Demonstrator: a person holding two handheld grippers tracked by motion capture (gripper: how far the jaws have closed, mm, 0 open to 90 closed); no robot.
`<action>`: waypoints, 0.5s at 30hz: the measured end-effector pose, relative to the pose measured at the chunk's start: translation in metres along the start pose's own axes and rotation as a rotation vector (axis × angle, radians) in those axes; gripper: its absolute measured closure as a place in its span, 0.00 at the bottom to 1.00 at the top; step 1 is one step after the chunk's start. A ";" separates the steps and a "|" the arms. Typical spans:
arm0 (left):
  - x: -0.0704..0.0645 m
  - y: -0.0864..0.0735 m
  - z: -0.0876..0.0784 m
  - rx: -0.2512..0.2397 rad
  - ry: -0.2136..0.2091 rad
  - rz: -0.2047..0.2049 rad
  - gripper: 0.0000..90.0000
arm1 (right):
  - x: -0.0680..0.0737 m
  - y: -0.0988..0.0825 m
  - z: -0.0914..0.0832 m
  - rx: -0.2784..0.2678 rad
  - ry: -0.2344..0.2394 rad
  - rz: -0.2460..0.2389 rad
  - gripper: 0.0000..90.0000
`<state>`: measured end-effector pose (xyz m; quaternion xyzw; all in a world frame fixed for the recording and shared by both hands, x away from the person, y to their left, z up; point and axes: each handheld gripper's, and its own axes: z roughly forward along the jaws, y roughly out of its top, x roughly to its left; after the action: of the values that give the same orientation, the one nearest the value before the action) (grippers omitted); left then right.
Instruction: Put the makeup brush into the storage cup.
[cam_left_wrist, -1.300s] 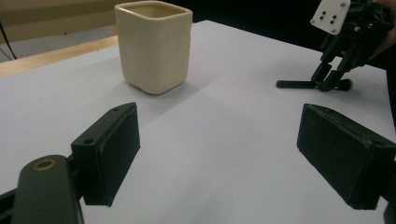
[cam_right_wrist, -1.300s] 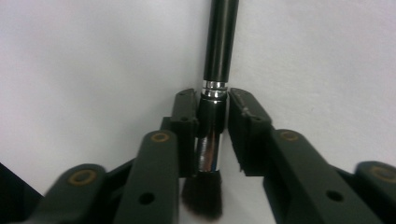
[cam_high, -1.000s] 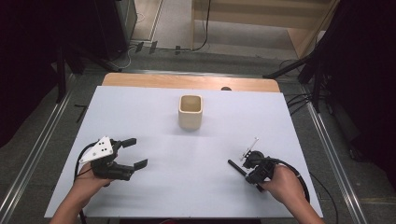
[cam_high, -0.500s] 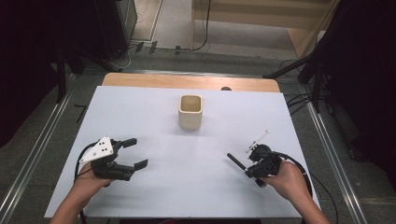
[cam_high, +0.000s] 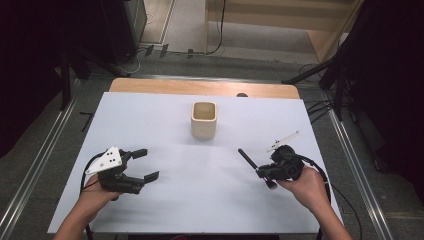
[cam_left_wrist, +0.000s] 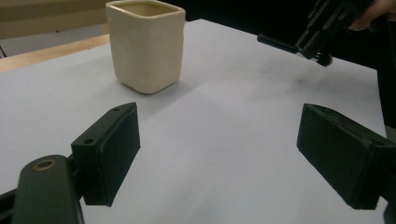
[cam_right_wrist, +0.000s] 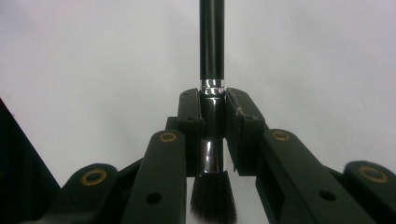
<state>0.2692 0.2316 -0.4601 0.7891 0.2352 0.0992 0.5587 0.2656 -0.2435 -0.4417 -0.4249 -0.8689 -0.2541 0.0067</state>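
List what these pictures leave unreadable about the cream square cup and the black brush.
- Cream square ceramic cup: its inside bottom is hidden by its own walls in the high view, and by its rim in the left claw view.
- Black-handled makeup brush: its handle end is cut off by the top edge of the right claw view; the bristle tips run off the bottom edge.

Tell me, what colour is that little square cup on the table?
Cream, glossy ceramic; the cup shows best in the left gripper view.
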 end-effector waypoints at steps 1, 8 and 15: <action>0.000 0.000 0.000 0.000 -0.001 -0.003 0.16 | 0.000 0.001 -0.001 -0.022 0.004 -0.002 0.86; 0.000 0.001 0.000 0.002 -0.009 -0.015 0.16 | -0.002 0.007 -0.003 -0.137 0.034 -0.022 0.86; -0.001 0.003 0.001 0.004 -0.016 -0.021 0.17 | -0.003 0.013 -0.005 -0.289 0.085 -0.056 0.86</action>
<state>0.2697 0.2301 -0.4578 0.7886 0.2391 0.0868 0.5598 0.2760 -0.2411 -0.4327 -0.3860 -0.8335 -0.3944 -0.0250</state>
